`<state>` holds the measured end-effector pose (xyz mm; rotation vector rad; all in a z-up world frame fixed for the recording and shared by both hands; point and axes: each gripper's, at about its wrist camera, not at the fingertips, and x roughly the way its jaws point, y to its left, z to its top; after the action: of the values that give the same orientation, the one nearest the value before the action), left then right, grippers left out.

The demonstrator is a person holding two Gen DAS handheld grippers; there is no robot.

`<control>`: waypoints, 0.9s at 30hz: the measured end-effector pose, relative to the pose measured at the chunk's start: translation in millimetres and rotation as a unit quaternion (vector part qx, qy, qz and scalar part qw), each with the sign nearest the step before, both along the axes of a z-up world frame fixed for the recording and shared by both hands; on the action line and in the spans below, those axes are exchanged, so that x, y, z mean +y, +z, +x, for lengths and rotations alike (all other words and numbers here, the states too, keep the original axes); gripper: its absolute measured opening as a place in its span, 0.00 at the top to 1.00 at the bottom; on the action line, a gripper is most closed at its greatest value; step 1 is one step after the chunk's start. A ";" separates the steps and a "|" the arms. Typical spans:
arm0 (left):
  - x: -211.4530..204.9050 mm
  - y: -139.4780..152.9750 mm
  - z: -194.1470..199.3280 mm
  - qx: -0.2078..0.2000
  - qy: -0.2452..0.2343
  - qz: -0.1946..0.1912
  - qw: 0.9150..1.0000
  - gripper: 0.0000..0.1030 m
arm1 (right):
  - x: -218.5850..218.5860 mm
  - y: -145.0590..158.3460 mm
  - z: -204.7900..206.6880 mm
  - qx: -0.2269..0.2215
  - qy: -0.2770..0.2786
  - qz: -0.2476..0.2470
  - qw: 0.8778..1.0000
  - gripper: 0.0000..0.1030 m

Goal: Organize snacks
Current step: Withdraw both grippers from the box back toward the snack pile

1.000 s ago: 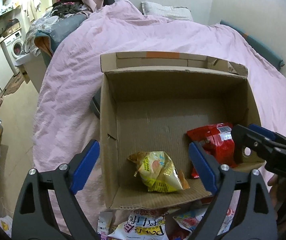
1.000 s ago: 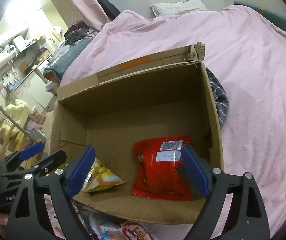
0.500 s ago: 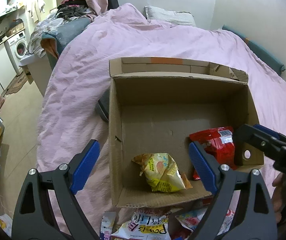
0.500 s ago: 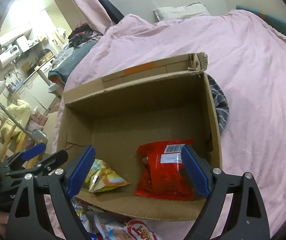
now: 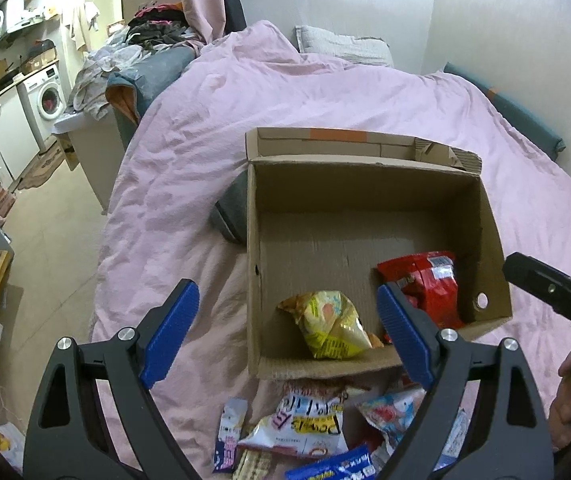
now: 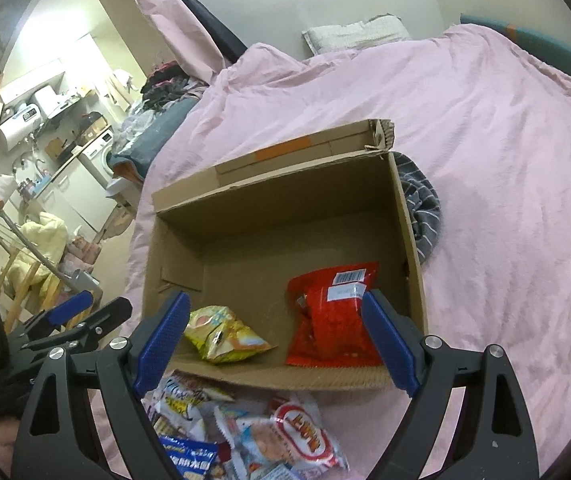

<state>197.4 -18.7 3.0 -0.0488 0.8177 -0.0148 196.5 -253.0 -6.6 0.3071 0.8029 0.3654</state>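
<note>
Lying loose on the pink bedcover (image 5: 205, 168) just in front of the cardboard box (image 6: 415, 264), the unsorted snack packets (image 6: 245, 432) look light, crinkly and slippery, puffed with air and probably holding brittle contents, so a gentle pinch on a flat sealed edge seems wisest. Two are already inside: a yellow packet (image 5: 331, 326) and a red packet (image 6: 335, 316). Both left gripper (image 5: 285, 336) and right gripper (image 6: 277, 340) stand spread wide, holding nothing.

Left tongs (image 5: 285, 332) and right tongs (image 6: 281, 340) side by side, angled downward, jaws spread wide, nothing between them.
</note>
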 end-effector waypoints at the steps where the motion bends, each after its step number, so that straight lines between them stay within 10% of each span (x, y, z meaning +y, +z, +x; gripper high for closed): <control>1: 0.3 0.0 -2.9 0.001 -0.001 0.000 1.000 0.14 | -0.3 0.8 -4.9 0.000 0.000 0.000 1.000 0.13; 27: 14.2 -16.1 -77.0 0.046 0.003 -0.001 0.999 0.14 | -26.5 -12.8 -83.2 0.051 -0.034 0.019 0.998 0.13</control>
<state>120.4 -4.5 -13.1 -0.0540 0.9101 -0.0071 113.3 -279.5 -19.4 0.3905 0.8842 0.3023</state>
